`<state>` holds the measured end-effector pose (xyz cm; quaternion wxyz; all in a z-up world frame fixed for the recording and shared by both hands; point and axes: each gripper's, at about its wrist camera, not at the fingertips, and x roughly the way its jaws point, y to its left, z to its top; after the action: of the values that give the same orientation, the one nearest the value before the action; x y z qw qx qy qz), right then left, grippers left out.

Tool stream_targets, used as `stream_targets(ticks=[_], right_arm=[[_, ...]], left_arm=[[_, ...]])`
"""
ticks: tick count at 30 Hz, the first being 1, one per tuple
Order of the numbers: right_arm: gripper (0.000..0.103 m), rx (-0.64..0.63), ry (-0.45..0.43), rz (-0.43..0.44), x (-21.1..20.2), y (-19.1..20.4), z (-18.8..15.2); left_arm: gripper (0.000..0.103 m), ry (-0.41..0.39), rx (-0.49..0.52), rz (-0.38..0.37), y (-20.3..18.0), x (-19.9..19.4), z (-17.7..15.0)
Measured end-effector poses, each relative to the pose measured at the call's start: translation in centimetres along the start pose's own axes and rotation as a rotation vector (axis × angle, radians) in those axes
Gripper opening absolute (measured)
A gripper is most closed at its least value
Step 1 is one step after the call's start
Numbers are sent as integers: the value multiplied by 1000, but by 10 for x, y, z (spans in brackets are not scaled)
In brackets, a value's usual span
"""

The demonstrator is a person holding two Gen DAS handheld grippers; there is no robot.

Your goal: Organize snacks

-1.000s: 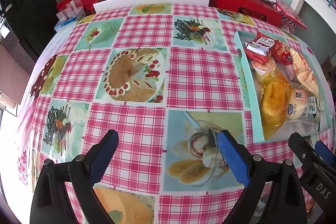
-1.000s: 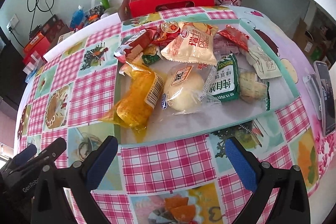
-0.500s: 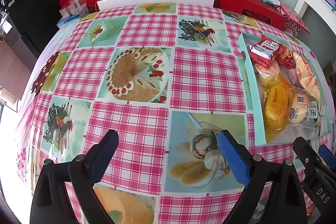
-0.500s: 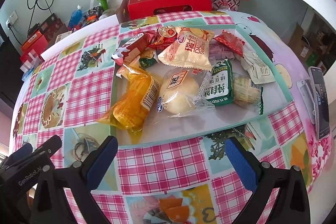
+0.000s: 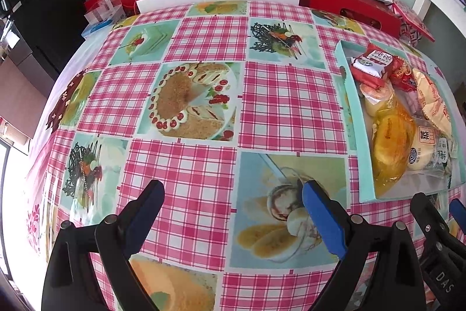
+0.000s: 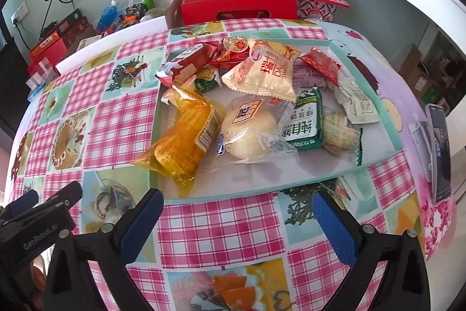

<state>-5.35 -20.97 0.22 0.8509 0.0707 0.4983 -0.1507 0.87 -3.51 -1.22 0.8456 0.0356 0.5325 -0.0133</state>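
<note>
Left tool [image 5: 233, 212] and right tool [image 6: 237, 212] gape wide, holding nothing.

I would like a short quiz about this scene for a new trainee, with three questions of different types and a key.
1. True or false: the right gripper is shut on a snack.
2. Which snack lies at the left end of the tray, overhanging its rim? A) green biscuit pack B) orange-yellow packet C) round bun in clear wrap
3. Fill in: the left gripper hovers over the checked ______, with nothing between its jaws.

Key
1. False; its jaws stand wide open and empty.
2. B
3. tablecloth
</note>
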Motion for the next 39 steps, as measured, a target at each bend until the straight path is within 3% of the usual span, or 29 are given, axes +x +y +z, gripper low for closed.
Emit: stream_targets(ticks=[6,11,21,39], right_arm=[[103,-47,-10,-27,0,5,0],[103,-91,-23,-32,-1,11,-1],[103,-86,-25,-17,0,2,-2],[103,-92,-34,-46,-2,1,-1]], left_arm=[[96,14,2,49,-2,6,-2],[96,30,-33,45,-1,9,-2],[96,38,-31,97,-8,15,-3],[96,43,-55,61,-3,14,-3]])
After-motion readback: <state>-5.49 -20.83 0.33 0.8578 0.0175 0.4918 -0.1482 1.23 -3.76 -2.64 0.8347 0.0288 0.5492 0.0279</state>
